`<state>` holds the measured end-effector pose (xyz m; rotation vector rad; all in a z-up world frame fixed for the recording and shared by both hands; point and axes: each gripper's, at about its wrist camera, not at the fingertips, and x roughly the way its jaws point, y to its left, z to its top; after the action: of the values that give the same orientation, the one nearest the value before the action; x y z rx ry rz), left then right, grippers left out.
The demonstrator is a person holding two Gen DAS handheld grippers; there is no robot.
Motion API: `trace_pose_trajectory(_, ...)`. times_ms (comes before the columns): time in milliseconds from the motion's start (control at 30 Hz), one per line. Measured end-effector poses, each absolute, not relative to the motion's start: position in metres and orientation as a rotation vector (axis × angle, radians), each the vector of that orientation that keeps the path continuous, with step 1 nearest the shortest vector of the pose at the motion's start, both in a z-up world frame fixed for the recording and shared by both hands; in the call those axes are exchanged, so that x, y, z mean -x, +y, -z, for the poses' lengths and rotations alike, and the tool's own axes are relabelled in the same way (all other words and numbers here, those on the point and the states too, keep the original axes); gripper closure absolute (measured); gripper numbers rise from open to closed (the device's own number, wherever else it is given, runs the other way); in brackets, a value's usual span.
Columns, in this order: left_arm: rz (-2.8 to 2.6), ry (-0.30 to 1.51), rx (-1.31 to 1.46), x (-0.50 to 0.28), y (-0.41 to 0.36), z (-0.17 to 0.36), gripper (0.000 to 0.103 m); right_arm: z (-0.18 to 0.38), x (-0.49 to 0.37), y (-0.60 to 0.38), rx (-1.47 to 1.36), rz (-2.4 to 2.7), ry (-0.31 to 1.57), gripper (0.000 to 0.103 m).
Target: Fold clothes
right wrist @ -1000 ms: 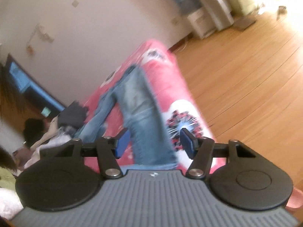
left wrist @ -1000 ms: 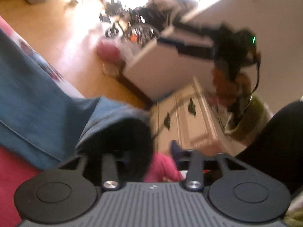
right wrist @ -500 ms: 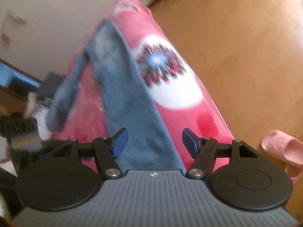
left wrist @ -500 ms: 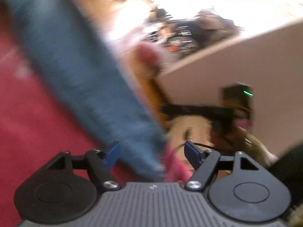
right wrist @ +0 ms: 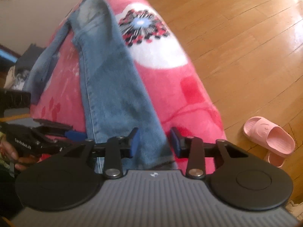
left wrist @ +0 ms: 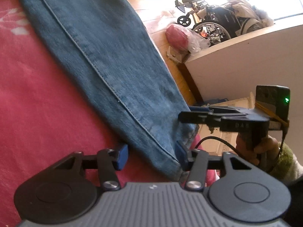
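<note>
A pair of blue jeans (right wrist: 106, 75) lies stretched along a red patterned blanket (right wrist: 176, 87) on a bed. One leg's hem (left wrist: 170, 168) lies between the fingers of my left gripper (left wrist: 150, 154), whose jaws are closing; the blue pads (left wrist: 121, 157) sit at the cloth's edges without squeezing it. My right gripper (right wrist: 155, 144) straddles the same hem from the other side, jaws closing too, with a gap left at its right pad (right wrist: 175, 144). Each gripper shows in the other's view: the right gripper (left wrist: 189, 113) and the left gripper (right wrist: 73, 134), each held by a hand.
The bed's edge drops to a wooden floor (right wrist: 236, 37) where pink slippers (right wrist: 269, 134) lie. A white cabinet (left wrist: 236, 56), a pink bag (left wrist: 177, 35) and a wheelchair (left wrist: 208, 20) stand beyond. Dark clothes (right wrist: 28, 54) are piled at the bed's far left.
Both grippers have come down onto the jeans hem at the near end of the bed. Their jaws stand narrower than before. The left view has rolled.
</note>
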<state>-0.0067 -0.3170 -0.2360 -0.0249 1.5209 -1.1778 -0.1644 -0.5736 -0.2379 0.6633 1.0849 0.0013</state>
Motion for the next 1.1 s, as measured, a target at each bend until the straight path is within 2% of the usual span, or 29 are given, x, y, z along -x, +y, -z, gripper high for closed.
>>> trace_pose_trajectory(33,1.163,1.532,0.023,0.007,-0.318,0.238,0.080,0.238,0.164,-0.570,-0.648,-0.007,1.086,0.062)
trace_pose_trajectory(67,1.148,1.542,0.021,0.006,-0.318,0.240,0.087,0.237,0.163,-0.567,-0.622,-0.008,1.088,0.062)
trace_pose_trajectory(100,1.132,1.553,0.019,0.006,-0.319,0.243,0.099,0.236,0.163,-0.564,-0.597,-0.006,1.090,0.068)
trace_pose_trajectory(133,1.126,1.561,0.025,0.006,-0.319,0.243,0.100,0.235,0.163,-0.562,-0.575,-0.002,1.092,0.074)
trace_pose_trajectory(200,1.155,1.566,0.069,0.004,-0.314,0.237,0.101,0.230,0.165,-0.563,-0.578,-0.018,1.085,0.093)
trace_pose_trajectory(267,1.183,1.570,0.113,0.003,-0.309,0.231,0.102,0.218,0.169,-0.566,-0.600,-0.054,1.056,0.096)
trace_pose_trajectory(433,1.256,1.602,0.200,0.000,-0.301,0.224,0.102,0.183,0.184,-0.578,-0.639,-0.113,0.975,0.097)
trace_pose_trajectory(667,1.240,1.660,0.221,0.001,-0.304,0.235,0.102,0.198,0.186,-0.579,-0.679,-0.100,1.023,0.098)
trace_pose_trajectory(767,1.256,1.639,0.197,0.005,-0.308,0.236,0.102,0.194,0.190,-0.585,-0.690,-0.099,1.005,0.098)
trace_pose_trajectory(933,1.211,1.666,0.101,0.012,-0.321,0.265,0.101,0.224,0.182,-0.582,-0.591,-0.043,1.110,0.096)
trace_pose_trajectory(1000,1.226,1.674,0.108,0.013,-0.318,0.268,0.100,0.236,0.181,-0.581,-0.560,-0.016,1.153,0.087)
trace_pose_trajectory(1067,1.254,1.688,0.097,0.014,-0.311,0.267,0.093,0.238,0.188,-0.584,-0.558,-0.003,1.174,0.082)
trace_pose_trajectory(1100,1.267,1.696,0.091,0.015,-0.308,0.266,0.085,0.236,0.193,-0.585,-0.551,-0.001,1.186,0.075)
